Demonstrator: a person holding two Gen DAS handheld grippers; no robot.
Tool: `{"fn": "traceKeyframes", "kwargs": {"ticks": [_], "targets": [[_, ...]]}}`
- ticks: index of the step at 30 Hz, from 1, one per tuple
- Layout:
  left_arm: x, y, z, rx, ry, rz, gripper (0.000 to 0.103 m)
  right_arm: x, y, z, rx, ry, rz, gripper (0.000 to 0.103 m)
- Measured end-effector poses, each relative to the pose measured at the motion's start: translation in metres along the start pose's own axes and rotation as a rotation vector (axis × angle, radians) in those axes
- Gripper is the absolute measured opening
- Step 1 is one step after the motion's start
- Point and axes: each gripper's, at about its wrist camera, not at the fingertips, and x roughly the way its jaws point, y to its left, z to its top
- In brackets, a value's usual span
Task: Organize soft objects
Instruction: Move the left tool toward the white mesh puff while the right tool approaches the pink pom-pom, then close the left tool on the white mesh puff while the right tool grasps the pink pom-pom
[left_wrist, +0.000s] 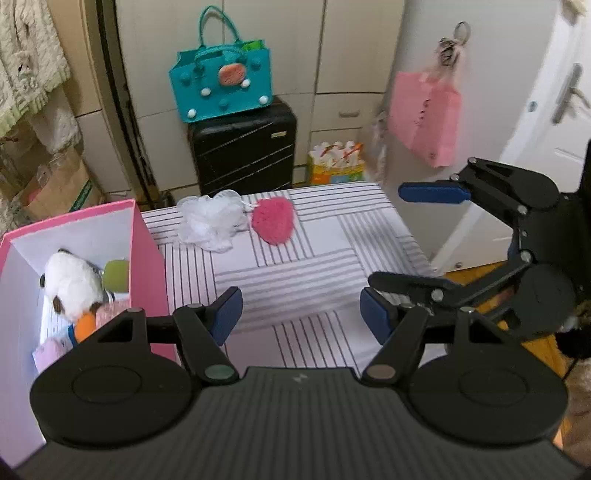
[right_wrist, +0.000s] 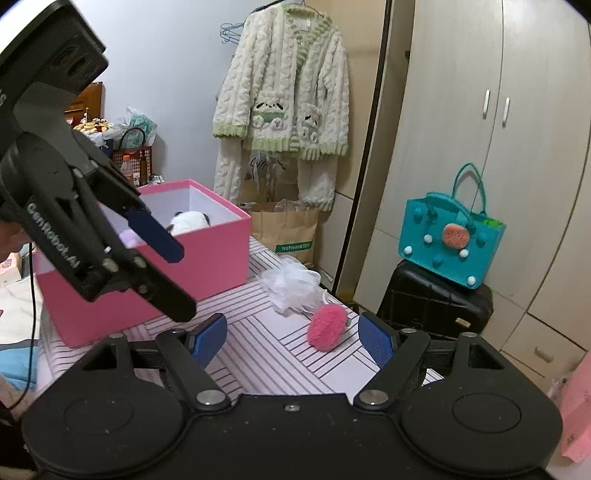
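A pink fluffy puff (left_wrist: 274, 220) and a white mesh bath sponge (left_wrist: 210, 218) lie side by side at the far end of the striped table (left_wrist: 303, 266). The pink box (left_wrist: 146, 240) at the left holds a white plush toy (left_wrist: 72, 286), a green soft piece and several other soft items. My left gripper (left_wrist: 301, 317) is open and empty above the table's near half. My right gripper (right_wrist: 291, 338) is open and empty, with the puff (right_wrist: 328, 326) just beyond its right finger. The sponge (right_wrist: 291, 282) and box (right_wrist: 207, 254) show there too.
A black suitcase (left_wrist: 243, 147) with a teal bag (left_wrist: 221, 85) on it stands behind the table. A pink paper bag (left_wrist: 424, 118) hangs on the wall at right. The right gripper shows in the left wrist view (left_wrist: 417, 236); the left one shows in the right wrist view (right_wrist: 173, 280).
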Motion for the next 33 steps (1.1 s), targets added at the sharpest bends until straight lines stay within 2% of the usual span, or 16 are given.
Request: {"fn": "traceKeyframes", "kwargs": {"ticks": [6,11,15,20,27,33], "targets": [[0.042,0.013,0.028,-0.072,0.052,0.059,0.067,0.045,-0.032,-0.012,0.079,0.036,0.061,0.082],[0.073,0.035,0.048,-0.173,0.054,0.074,0.066,0.081,-0.052,-0.022,0.147,0.059,0.092,0.082],[0.094,0.049,0.06,-0.25,0.048,0.087,0.066,0.103,-0.058,-0.025,0.151,0.076,0.103,0.082],[0.125,0.063,0.07,-0.311,0.079,0.138,0.066,0.127,-0.057,-0.021,0.158,0.103,0.117,0.082],[0.154,0.072,0.077,-0.299,0.097,0.205,0.065,0.149,-0.06,-0.019,0.164,0.117,0.11,0.082],[0.166,0.075,0.079,-0.333,0.093,0.241,0.065,0.161,-0.062,-0.02,0.165,0.116,0.109,0.082]]}}
